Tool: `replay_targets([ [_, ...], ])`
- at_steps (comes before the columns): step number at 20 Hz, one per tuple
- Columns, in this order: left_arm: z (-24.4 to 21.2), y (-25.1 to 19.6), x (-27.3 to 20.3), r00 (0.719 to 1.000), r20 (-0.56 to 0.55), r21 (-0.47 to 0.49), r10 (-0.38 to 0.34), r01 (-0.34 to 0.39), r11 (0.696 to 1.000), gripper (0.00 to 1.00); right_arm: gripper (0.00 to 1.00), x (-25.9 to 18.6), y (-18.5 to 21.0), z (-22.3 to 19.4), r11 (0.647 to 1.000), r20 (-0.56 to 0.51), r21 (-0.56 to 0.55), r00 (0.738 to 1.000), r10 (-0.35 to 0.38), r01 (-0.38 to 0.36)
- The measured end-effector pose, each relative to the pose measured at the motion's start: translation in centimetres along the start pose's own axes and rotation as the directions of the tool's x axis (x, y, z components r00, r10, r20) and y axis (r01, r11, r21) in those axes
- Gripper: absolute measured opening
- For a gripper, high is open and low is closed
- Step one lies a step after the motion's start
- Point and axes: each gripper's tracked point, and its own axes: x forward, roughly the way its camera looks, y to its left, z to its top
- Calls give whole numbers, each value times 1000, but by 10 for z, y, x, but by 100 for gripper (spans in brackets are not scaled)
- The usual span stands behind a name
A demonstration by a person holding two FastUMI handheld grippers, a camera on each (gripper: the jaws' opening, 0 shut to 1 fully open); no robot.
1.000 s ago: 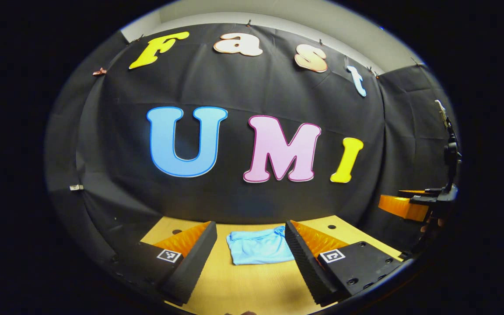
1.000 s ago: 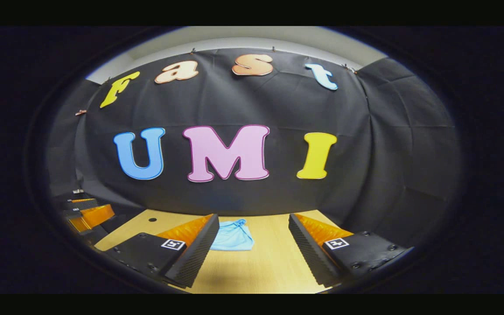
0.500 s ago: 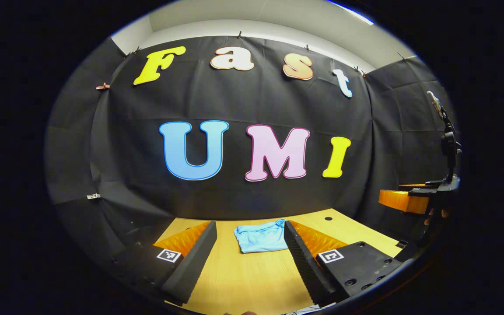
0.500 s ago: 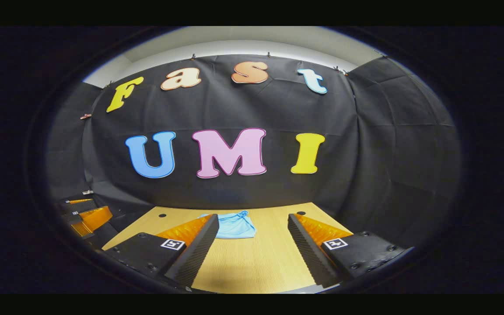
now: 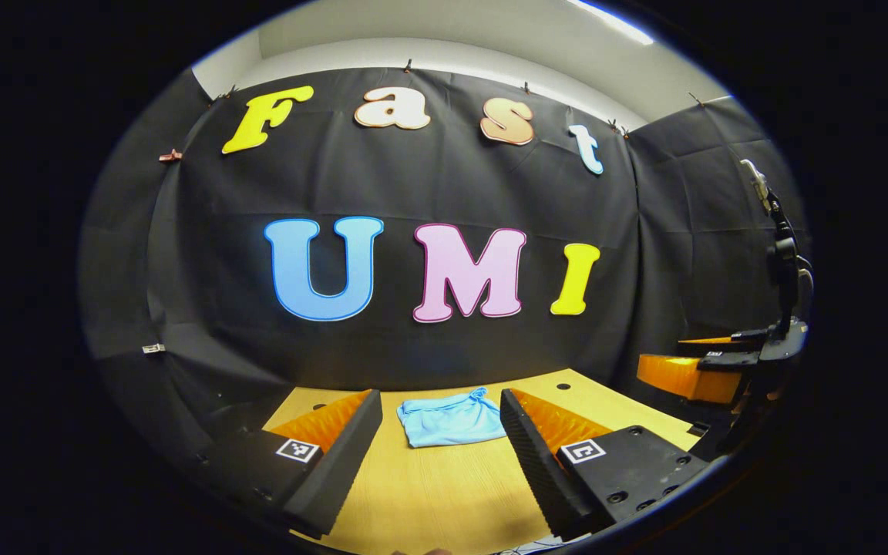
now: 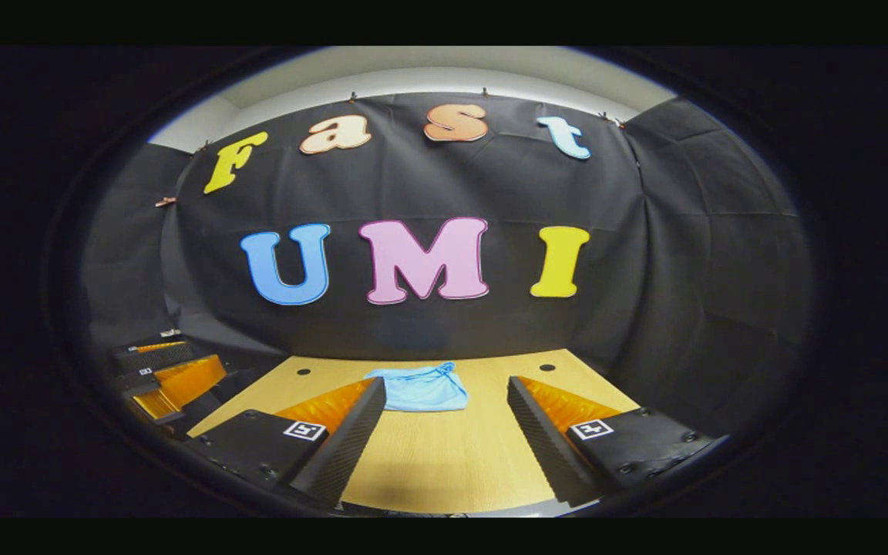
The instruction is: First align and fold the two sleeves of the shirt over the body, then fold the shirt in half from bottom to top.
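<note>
A light blue shirt (image 5: 450,418) lies folded into a small flat packet on the wooden table (image 5: 428,493), toward its far edge. My left gripper (image 5: 441,412) hangs open well short of it, above the table, with nothing between its fingers. In the right gripper view the same shirt (image 6: 422,388) sits left of centre, and my right gripper (image 6: 445,401) is open too, held back from the cloth. The right gripper (image 5: 702,366) also appears at the right edge of the left gripper view, and the left gripper (image 6: 170,371) at the left edge of the right gripper view.
The table (image 6: 444,462) ends at the black cloth wall behind the shirt. Small round holes (image 5: 563,385) mark its far corners. A dark stand (image 5: 783,262) rises above the other gripper at the right of the left gripper view.
Both grippers have drawn back from the shirt and away from the table's far edge, so the shirt looks smaller and more table shows. The shirt itself lies still.
</note>
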Motion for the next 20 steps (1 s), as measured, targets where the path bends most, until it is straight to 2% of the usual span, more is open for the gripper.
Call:
replay_targets([
  [5, -9, 9, 12, 1000, -13, -39, 21, -22, 999, 98, 99, 11, 7, -10, 1000, -25, 4, 1000, 15, -15],
  [20, -11, 1, 33, 1000, 1, 26, -13, 13, 1000, 98, 99, 30, 5, -16, 1000, -51, 6, 999, -9, 9],
])
